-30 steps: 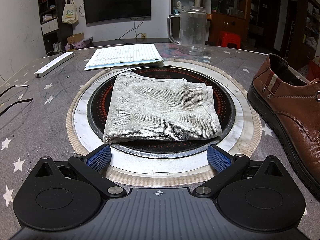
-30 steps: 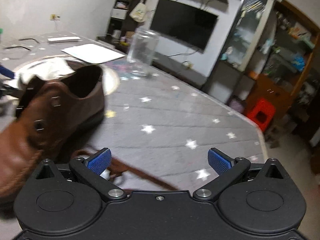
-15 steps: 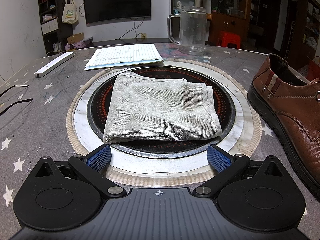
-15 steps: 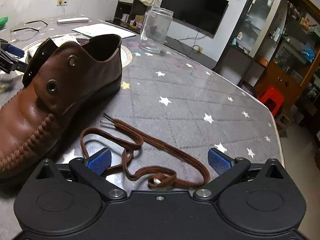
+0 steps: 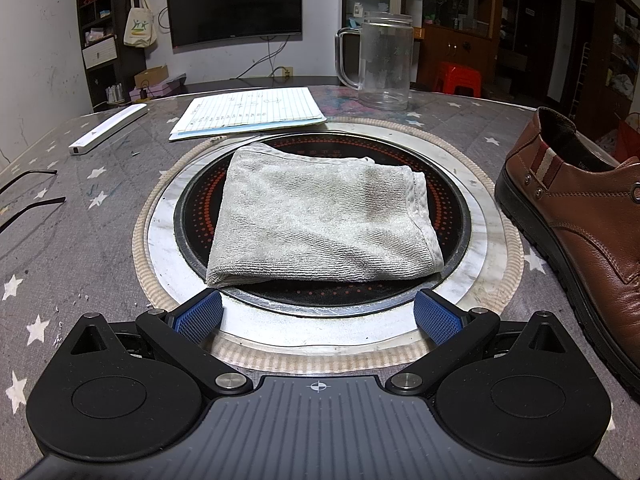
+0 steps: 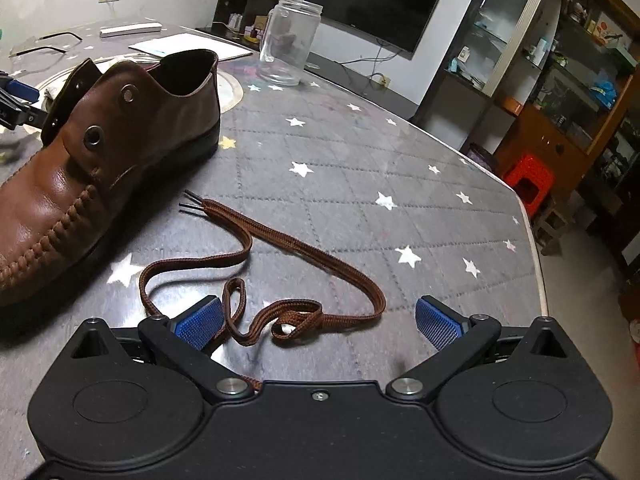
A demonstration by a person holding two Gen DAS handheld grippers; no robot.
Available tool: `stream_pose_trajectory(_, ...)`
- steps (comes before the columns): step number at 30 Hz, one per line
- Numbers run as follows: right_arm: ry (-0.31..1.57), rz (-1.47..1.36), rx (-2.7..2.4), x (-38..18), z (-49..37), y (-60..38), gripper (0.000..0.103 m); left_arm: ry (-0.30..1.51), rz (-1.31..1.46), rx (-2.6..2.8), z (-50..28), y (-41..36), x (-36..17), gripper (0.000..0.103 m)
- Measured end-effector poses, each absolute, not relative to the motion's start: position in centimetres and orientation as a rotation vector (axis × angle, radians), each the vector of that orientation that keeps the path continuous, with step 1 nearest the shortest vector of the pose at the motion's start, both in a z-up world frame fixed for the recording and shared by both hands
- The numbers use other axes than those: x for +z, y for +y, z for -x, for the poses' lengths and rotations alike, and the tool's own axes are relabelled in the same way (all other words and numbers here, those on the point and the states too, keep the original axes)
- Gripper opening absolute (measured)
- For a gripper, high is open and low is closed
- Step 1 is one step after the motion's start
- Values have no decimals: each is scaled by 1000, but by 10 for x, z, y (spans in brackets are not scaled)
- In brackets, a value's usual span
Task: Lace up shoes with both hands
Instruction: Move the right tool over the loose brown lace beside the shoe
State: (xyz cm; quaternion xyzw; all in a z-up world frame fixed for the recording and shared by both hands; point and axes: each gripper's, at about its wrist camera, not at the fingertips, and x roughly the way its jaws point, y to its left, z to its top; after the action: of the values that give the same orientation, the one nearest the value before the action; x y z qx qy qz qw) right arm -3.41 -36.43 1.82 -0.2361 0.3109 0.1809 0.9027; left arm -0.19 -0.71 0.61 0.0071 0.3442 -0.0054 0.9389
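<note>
Shoe (image 6: 92, 160) sits unlaced on the counter (image 6: 360, 168), lace (image 6: 280, 276) loose beside it — so we keep our right gripper (image 6: 318, 316) wide over the lace, left gripper (image 5: 318, 312) wide, holding nothing.

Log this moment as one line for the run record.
left tool open, idle before grey folded towel | right tool open over loose brown shoelace | brown leather shoe unlaced

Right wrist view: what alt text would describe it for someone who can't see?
A loose brown shoelace lies coiled on a star-patterned table before the open right gripper. An unlaced brown leather shoe stands to its left, with a clear glass jar behind.
</note>
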Motion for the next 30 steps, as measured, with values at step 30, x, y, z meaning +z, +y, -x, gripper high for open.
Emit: stream_pose_trajectory(30, 608, 341, 458, 42, 39, -355, 103, 703, -16, -11, 1, -7, 6, 103)
